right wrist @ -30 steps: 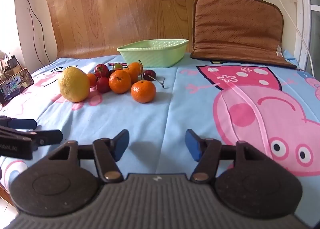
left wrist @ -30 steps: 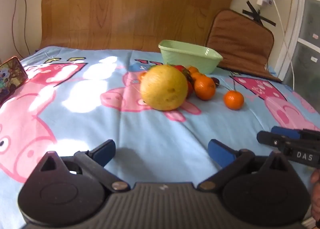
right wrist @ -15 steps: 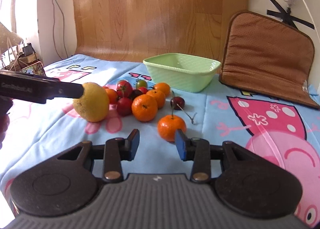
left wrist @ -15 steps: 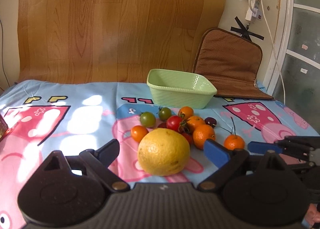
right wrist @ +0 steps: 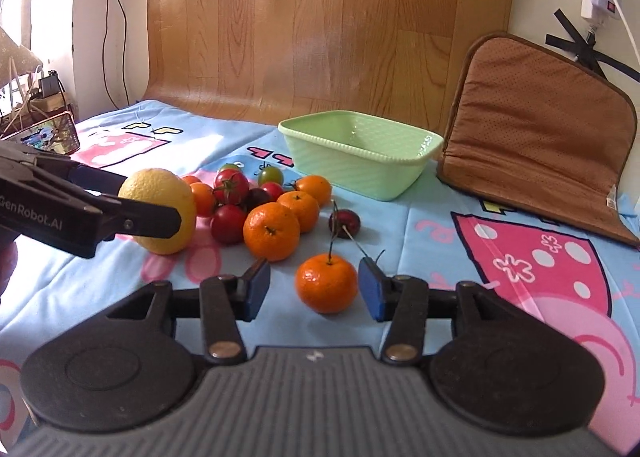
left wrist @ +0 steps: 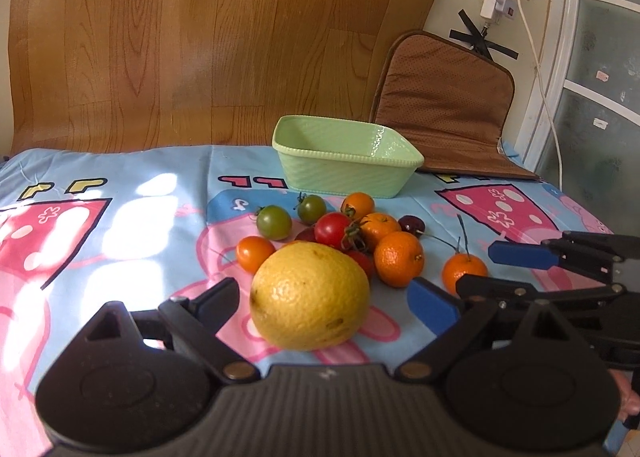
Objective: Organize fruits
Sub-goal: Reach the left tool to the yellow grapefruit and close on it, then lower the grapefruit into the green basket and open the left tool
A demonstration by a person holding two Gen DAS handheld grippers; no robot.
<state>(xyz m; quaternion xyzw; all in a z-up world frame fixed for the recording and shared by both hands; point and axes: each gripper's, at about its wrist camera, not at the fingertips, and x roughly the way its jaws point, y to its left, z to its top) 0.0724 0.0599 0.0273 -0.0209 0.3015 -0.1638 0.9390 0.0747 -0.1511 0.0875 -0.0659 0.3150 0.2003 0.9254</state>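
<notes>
The left gripper [left wrist: 326, 303] stood released around the lemon [left wrist: 309, 295]; the right gripper [right wrist: 314, 289], released, bracketed the tangerine [right wrist: 326, 283] at its 12 o'clock.

Right gripper [right wrist: 314, 287] jaws apart either side of a stemmed mandarin [right wrist: 326, 283], green basket [right wrist: 360, 155] beyond, on cartoon tablecloth [right wrist: 440, 241]

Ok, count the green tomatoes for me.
2. One green tomato sits front-left of the basket; the other is right of it, nearer the basket. Others may be hidden.
</notes>
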